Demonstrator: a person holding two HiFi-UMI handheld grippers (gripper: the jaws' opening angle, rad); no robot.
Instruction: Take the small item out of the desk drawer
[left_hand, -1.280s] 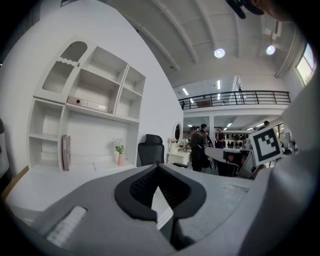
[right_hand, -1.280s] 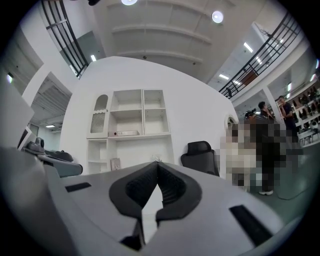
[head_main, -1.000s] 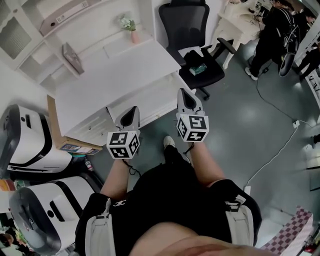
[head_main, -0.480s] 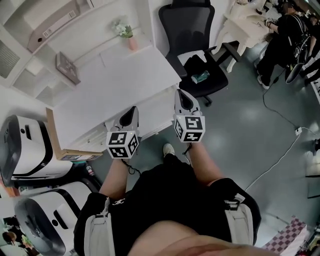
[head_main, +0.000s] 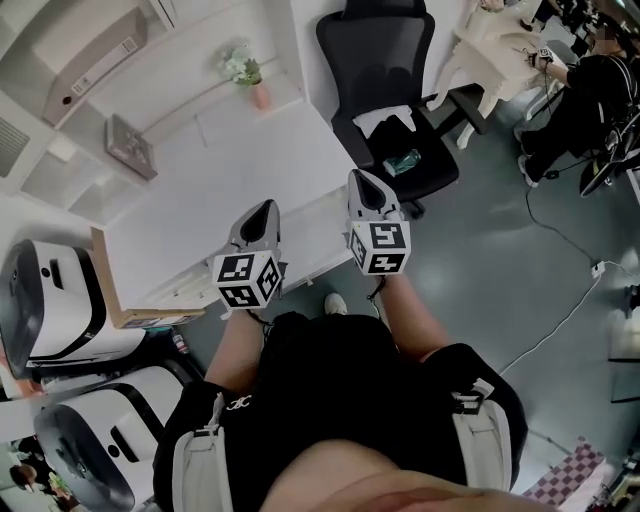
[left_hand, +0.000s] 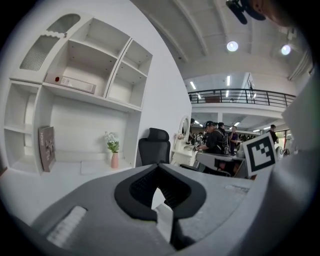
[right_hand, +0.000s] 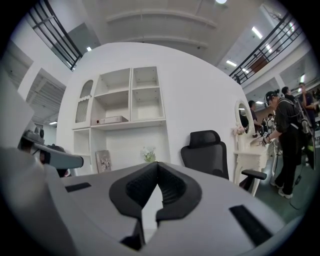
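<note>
A white desk stands before me with its drawer fronts closed along the near edge. No small item shows in any view. My left gripper hovers over the desk's front edge with its jaws shut and empty; in the left gripper view it points at the shelf unit. My right gripper is level with it near the desk's right corner, also shut on nothing, and in the right gripper view it faces the shelves and the chair.
A black office chair stands right of the desk with a green item on its seat. On the desk's back are a flower vase and a framed picture. White machines stand at left. A cable crosses the floor.
The person has stepped closer to the desk. Both grippers have moved forward a little, from in front of the drawer fronts to over the desk's near edge. Both jaws stayed shut.
</note>
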